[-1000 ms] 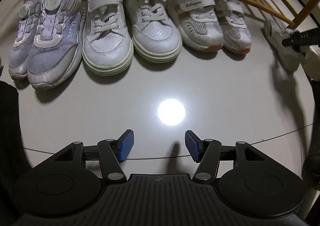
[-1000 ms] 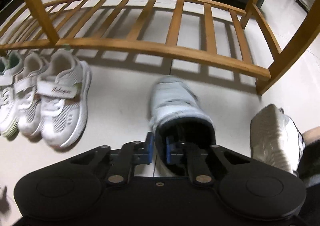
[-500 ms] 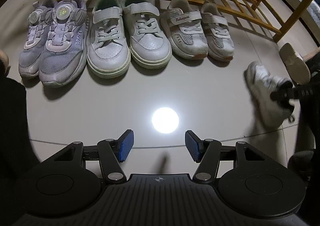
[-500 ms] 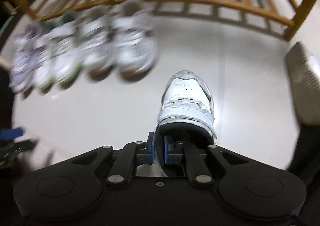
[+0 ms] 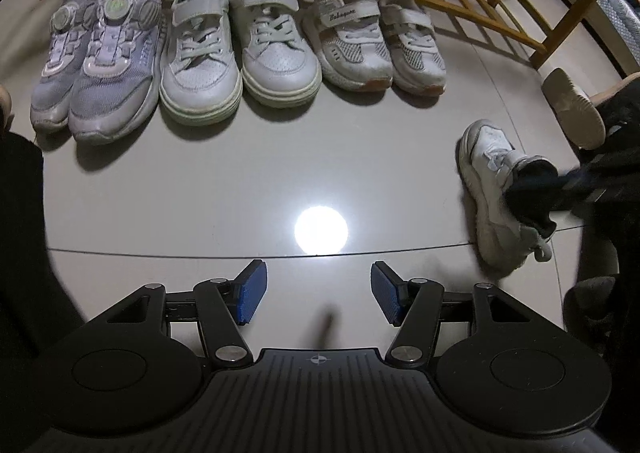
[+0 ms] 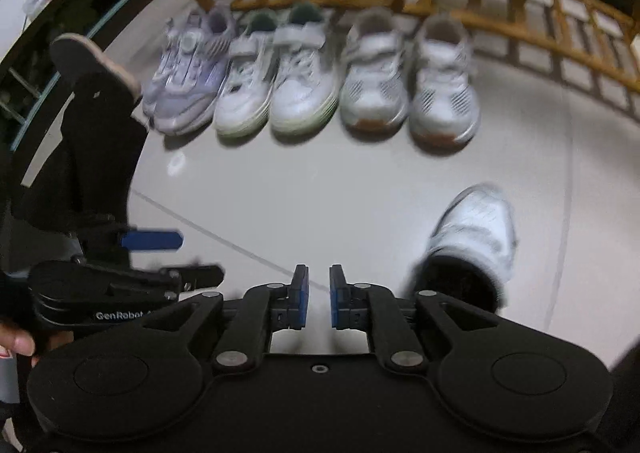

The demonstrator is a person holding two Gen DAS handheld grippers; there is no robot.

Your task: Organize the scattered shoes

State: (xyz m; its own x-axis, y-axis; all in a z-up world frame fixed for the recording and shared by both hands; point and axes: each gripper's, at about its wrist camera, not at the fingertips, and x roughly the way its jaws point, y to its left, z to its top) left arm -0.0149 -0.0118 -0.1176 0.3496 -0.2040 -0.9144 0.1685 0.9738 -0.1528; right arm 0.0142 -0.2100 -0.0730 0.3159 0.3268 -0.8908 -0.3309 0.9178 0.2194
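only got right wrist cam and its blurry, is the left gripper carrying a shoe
Observer: No. In the left wrist view the left gripper is open, with only bare floor between its pads.
Operator: any loose shoes besides the white one by my gripper
Observer: Yes, one. A shoe showing its sole lies beyond the white strap sneaker, close to the wooden rack's leg and apart from the lined-up row.
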